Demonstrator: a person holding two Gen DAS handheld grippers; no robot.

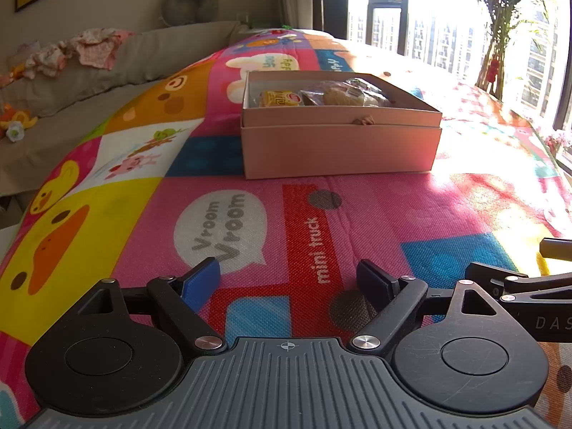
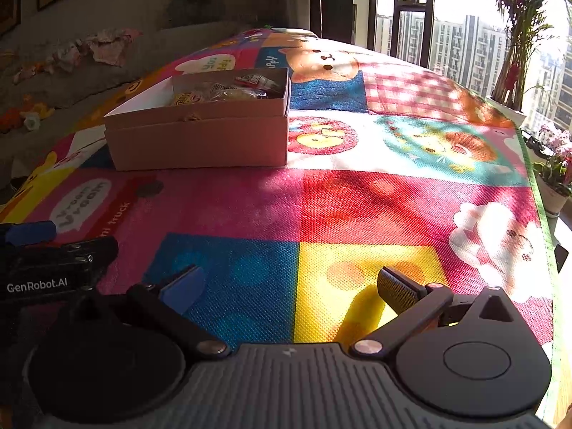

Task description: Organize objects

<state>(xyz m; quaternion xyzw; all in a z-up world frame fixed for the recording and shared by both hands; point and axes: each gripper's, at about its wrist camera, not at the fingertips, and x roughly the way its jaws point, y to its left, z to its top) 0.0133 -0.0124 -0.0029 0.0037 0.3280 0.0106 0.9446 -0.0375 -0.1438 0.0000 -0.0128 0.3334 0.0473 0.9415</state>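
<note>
My left gripper (image 1: 287, 279) and right gripper (image 2: 289, 289) hover low over the play mat (image 1: 357, 207), side by side, each with its fingers spread wide and nothing between them, so neither has yet committed to an object. The cardboard box (image 1: 339, 146) sits open on the mat well ahead of both, its tray nested in its lid, presumably so things can be dropped straight in. It already holds wrapped snack packets (image 1: 282, 99), though glare off the wrappers keeps me from telling how many.
</note>
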